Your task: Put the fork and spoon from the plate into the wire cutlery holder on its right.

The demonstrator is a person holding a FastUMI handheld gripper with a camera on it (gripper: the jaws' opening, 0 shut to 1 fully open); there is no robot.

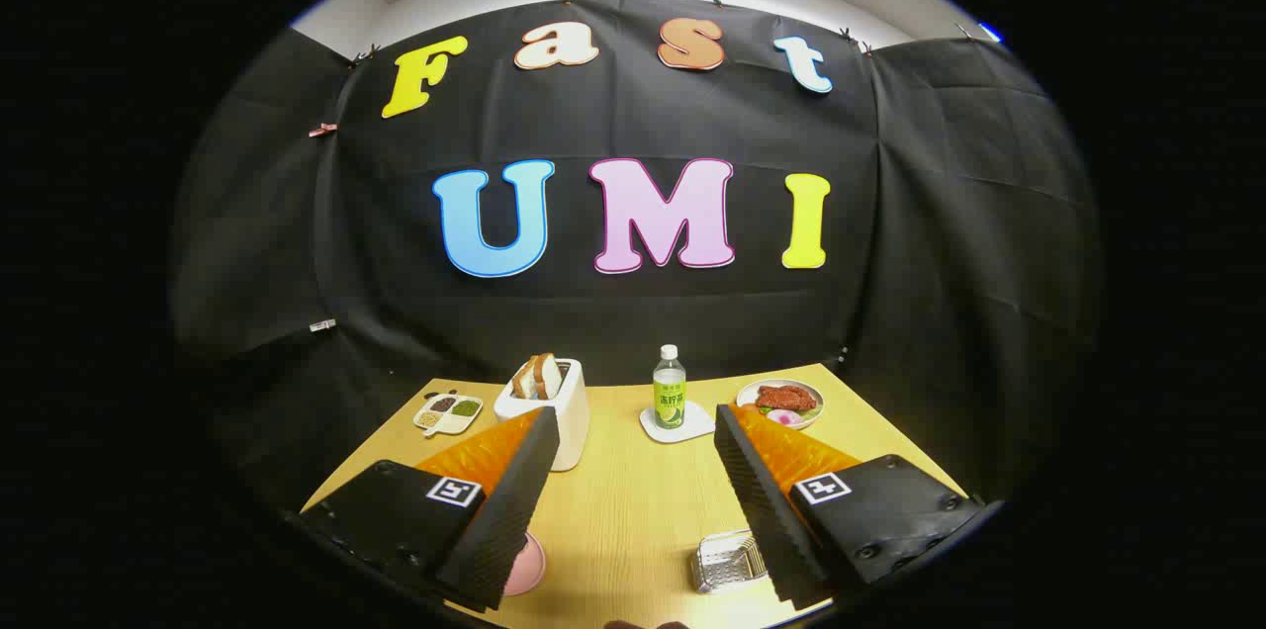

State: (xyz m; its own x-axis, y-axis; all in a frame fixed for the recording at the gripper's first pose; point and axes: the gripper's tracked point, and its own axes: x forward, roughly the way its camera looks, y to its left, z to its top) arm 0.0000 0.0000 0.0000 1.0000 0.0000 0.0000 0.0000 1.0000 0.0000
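Two fingers of the claw point(633, 471) stand spread wide, grasping nothing, above the tabletop point(633, 510) — wire cutlery holder point(727, 560) beside the right finger, pink plate point(524, 565) half-hidden under the left.

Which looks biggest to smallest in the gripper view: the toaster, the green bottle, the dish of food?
1. Toaster, clearly the largest.
2. Bottle and dish of food look alike overall: one tall, one wide, so unranked.
The gripper is open, holding nothing.

Bright, even overhead light; sharp centre, strong fisheye bending at edges, soft shadows on the table point(633, 510)
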